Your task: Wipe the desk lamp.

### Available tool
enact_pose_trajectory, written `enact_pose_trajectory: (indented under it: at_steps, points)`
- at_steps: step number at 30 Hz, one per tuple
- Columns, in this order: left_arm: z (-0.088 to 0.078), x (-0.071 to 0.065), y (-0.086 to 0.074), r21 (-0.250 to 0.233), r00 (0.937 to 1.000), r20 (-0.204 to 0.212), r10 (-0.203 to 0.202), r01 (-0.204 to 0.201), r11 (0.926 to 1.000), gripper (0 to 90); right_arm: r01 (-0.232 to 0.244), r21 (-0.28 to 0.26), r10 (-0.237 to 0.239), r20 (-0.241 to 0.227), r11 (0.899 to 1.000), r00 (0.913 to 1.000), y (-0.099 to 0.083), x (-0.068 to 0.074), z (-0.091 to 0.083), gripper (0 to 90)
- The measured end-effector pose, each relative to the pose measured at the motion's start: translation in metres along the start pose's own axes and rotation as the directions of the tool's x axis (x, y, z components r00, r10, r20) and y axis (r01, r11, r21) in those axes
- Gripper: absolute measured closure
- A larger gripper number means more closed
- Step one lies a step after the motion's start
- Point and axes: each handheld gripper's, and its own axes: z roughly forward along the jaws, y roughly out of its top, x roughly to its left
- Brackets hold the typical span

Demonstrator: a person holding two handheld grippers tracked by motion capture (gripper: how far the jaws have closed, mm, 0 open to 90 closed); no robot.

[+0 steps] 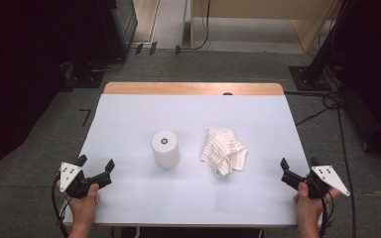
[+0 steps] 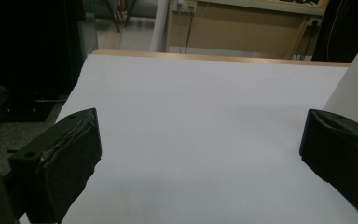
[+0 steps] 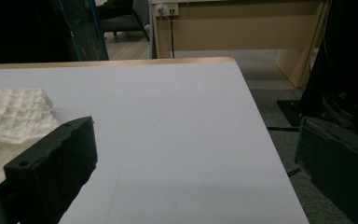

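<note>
1. Left gripper (image 1: pixel 95 165): fingers released, empty; the white cylindrical plastic canister (image 1: pixel 165 149) stands well beyond its right finger.
2. Right gripper (image 1: pixel 297 162): fingers released, empty; the crumpled white waffle-weave cloth (image 1: pixel 223 150) lies on the white tabletop (image 1: pixel 188 114) past its left finger.

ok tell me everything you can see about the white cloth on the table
The white cloth is a waffle-textured fabric, crumpled into a loose folded heap rather than spread flat. It lies on the white table top, right of centre, beside the white cylinder but apart from it. Neither gripper touches it. In the right gripper view its gridded weave shows at the left edge.
</note>
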Motion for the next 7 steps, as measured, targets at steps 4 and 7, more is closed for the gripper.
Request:
enact_pose_trajectory:
  at_steps: [4, 7]
  points:
    - [0.0011, -0.0028, -0.0006, 0.006, 0.9998, 0.000, 0.019, -0.019, 0.9998, 0.0, 0.005, 0.005, -0.005, 0.010, 1.000, 0.9999, -0.0009, 0.0005, 0.0013, 0.0]
    - [0.0025, -0.0057, -0.0013, 0.012, 0.9991, 0.000, 0.043, -0.043, 0.9990, 0.0, 0.014, 0.010, -0.014, 0.003, 1.000, 0.9999, -0.0012, 0.0015, 0.0020, 0.0]
